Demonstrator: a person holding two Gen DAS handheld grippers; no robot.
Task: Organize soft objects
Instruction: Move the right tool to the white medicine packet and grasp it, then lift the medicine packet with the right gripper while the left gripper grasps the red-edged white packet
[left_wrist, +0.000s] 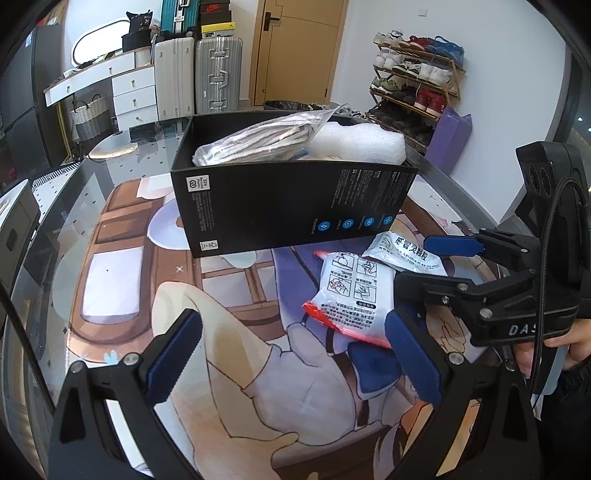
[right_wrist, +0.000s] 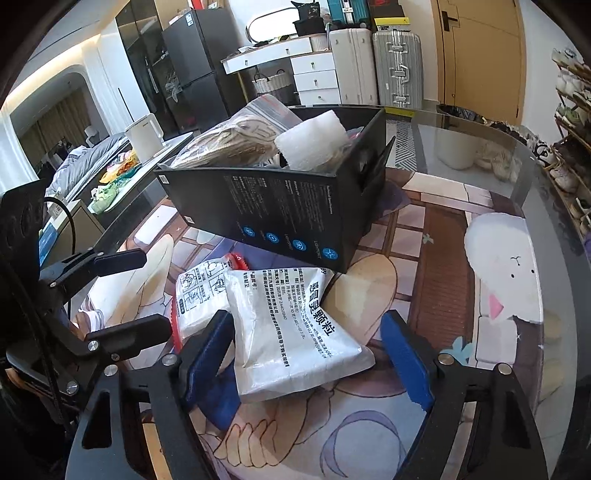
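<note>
Both sets of jaws stood apart, gripping nothing. Those of the right gripper straddled a white sachet lying on the counter, pads clear of it. Those of the left gripper hung wide over the printed mat, just beside a red-edged packet. Behind them a black box held a bagged cloth and white foam.

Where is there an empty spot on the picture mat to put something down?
Free: the picture mat left of the black cardboard box, and the patch right of it by the glass table edge. Crowded: in front of the box, where two white printed pouches overlap between both grippers.
</note>
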